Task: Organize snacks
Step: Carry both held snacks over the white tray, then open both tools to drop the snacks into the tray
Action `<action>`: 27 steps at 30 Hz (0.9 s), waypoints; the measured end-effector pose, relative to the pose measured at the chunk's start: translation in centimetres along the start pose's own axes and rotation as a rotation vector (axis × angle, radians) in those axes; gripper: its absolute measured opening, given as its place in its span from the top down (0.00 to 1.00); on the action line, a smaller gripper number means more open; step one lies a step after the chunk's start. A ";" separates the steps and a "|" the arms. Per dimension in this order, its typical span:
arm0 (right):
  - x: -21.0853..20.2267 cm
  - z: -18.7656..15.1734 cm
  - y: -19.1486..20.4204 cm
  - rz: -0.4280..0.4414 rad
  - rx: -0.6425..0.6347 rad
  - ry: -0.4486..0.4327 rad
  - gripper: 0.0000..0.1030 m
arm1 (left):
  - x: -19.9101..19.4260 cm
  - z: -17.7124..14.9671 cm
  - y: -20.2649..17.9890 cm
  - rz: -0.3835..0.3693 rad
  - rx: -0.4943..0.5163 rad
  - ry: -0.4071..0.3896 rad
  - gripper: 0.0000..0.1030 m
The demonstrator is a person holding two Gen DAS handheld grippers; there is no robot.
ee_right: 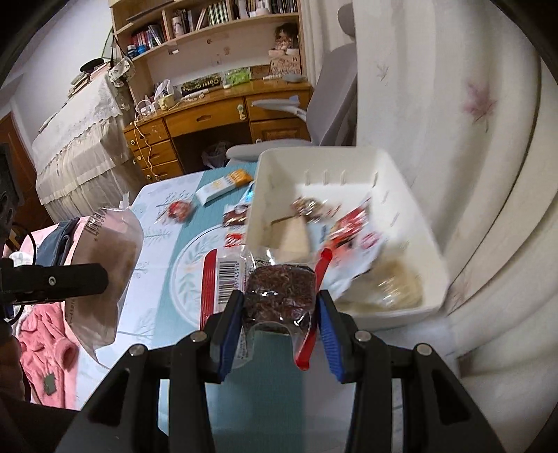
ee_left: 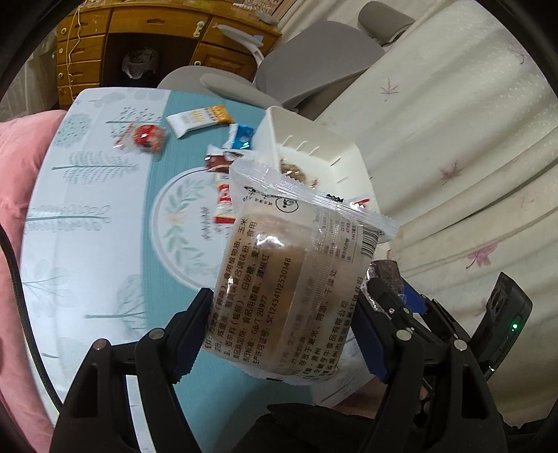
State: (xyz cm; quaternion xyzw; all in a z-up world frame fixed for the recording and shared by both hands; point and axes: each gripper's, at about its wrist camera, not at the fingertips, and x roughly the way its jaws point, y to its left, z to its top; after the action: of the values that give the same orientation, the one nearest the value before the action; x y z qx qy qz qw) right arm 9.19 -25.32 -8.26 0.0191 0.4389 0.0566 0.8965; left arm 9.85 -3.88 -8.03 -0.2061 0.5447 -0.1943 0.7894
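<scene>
barcode digits 059745916 on dark snack packet (ee_right: 279, 292)

A home bedroom; wooden desk (ee_right: 223, 115) with bookshelf (ee_right: 209, 21), covered bed (ee_right: 80, 139), curtain (ee_right: 453, 104).

Each wrist camera looks forward, close along its own fingers, over the blue leaf-patterned tabletop (ee_left: 104, 223) (ee_right: 167, 258). Both share the white slotted plastic bin (ee_left: 334, 146) (ee_right: 401, 181) and the wooden desk (ee_left: 139, 31) (ee_right: 216, 115) beyond.

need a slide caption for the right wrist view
Right gripper shut on a dark snack pack, held before the white bin of snacks.
</scene>
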 end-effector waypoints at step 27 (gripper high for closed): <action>1.0 5.0 -9.9 0.002 -0.011 -0.091 0.23 | 6.7 2.9 -9.4 0.053 -0.017 -0.079 0.09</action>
State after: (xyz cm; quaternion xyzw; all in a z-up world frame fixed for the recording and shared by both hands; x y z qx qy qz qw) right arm 14.60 -34.96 -6.76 0.0174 0.3974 0.0590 0.9156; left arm 14.01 -14.96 -7.26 -0.2058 0.5200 -0.1600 0.8134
